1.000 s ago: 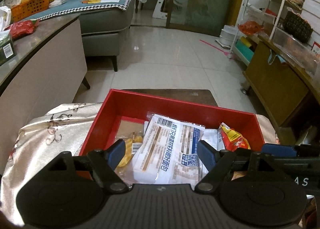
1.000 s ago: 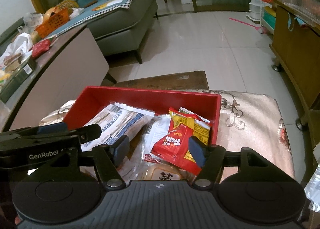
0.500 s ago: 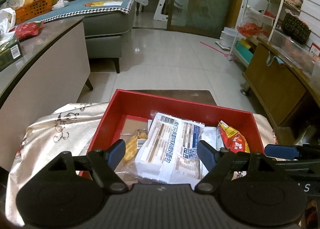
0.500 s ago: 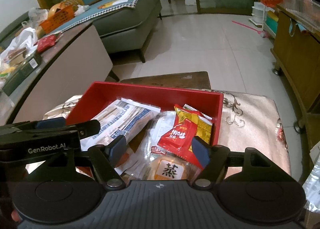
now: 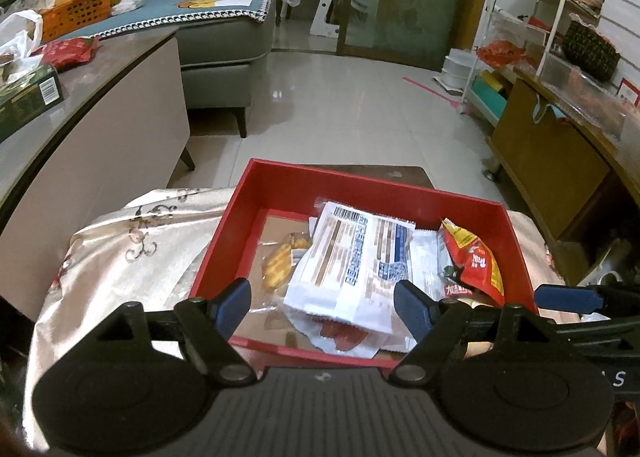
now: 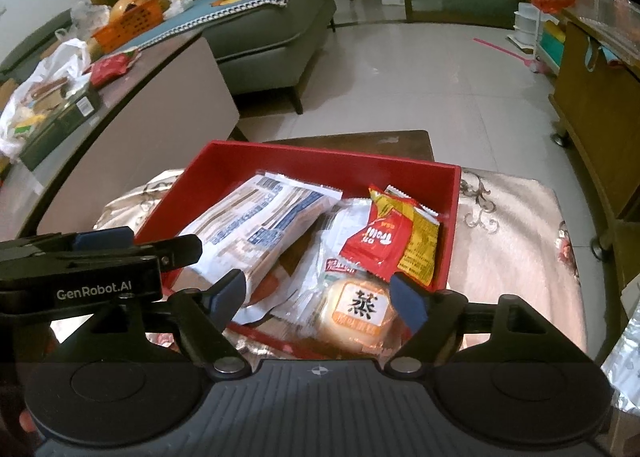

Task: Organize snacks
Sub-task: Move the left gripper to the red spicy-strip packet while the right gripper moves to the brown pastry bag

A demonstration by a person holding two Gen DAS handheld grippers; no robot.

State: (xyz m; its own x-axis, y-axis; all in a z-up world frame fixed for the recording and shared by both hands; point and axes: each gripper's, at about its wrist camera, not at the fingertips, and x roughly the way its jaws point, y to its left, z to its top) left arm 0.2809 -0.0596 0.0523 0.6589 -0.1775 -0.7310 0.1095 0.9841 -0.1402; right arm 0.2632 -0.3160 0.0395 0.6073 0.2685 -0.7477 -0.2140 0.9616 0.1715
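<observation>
We hover both claws at the near edge of the red box (image 5: 360, 187), where the snacks lie piled: a large white packet (image 5: 352, 257), a red-and-yellow sachet (image 6: 380, 241), a round cake (image 6: 356, 313). The left gripper (image 5: 322, 307) is spread and empty. The right gripper (image 6: 318, 297) has just been opening, nothing between its jaws. We judge the placing is finished; next we would check for leftover snacks.

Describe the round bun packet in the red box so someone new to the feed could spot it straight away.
Find the red box on the pale embroidered cloth. At its near right corner, below the red and yellow sachets, lies the bun packet. It alone is round and tan, in clear wrap, with one big black character on a white label.
</observation>
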